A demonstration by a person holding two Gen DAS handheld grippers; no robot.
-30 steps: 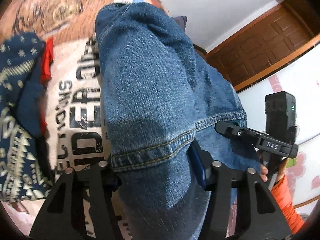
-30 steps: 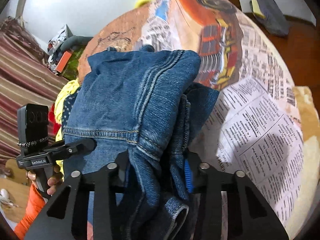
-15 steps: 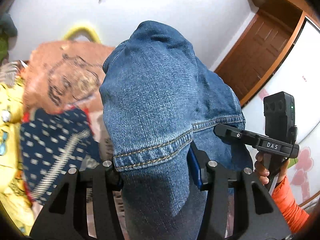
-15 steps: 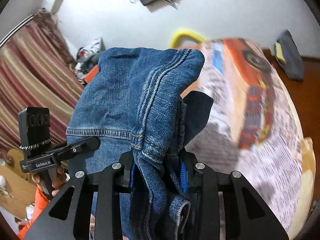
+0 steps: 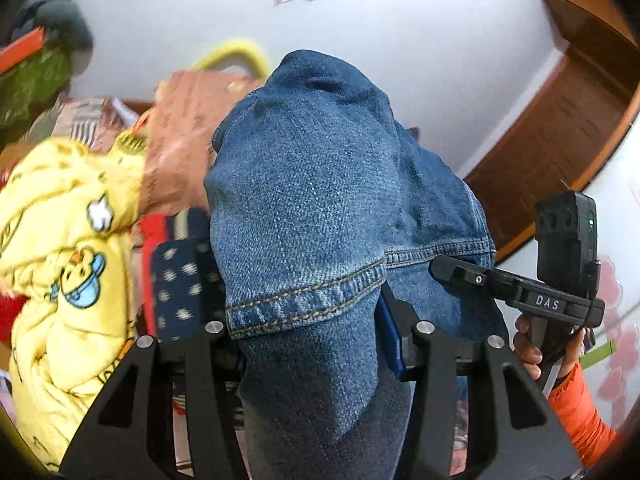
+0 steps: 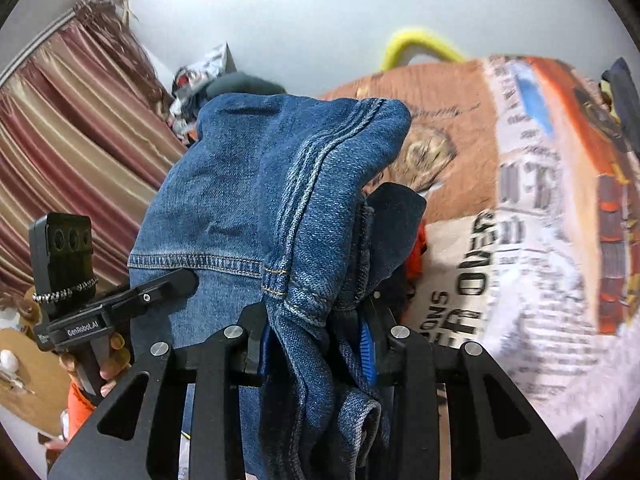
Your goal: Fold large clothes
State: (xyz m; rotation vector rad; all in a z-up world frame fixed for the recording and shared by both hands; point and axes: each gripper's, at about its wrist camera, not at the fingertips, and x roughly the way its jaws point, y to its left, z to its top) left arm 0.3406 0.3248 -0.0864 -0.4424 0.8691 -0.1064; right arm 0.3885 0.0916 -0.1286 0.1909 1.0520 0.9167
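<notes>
A pair of blue denim jeans (image 5: 312,208) fills the middle of both views, bunched and draped over the fingers. My left gripper (image 5: 312,332) is shut on a hemmed fold of the jeans. My right gripper (image 6: 316,340) is shut on another bunched fold of the same jeans (image 6: 256,200). Both hold the denim lifted above the bed. The right gripper also shows at the right of the left wrist view (image 5: 520,292), and the left gripper at the left of the right wrist view (image 6: 108,312).
A bed with a printed orange and white cover (image 6: 520,208) lies below. A yellow cartoon garment (image 5: 68,264) and a navy patterned cloth (image 5: 180,280) lie at the left. A striped curtain (image 6: 68,152) and a wooden door (image 5: 560,128) flank the room.
Both grippers have lifted and tilted upward with the jeans, so more wall shows. The view swung left over the pile of clothes. Both grips on the denim are unchanged.
</notes>
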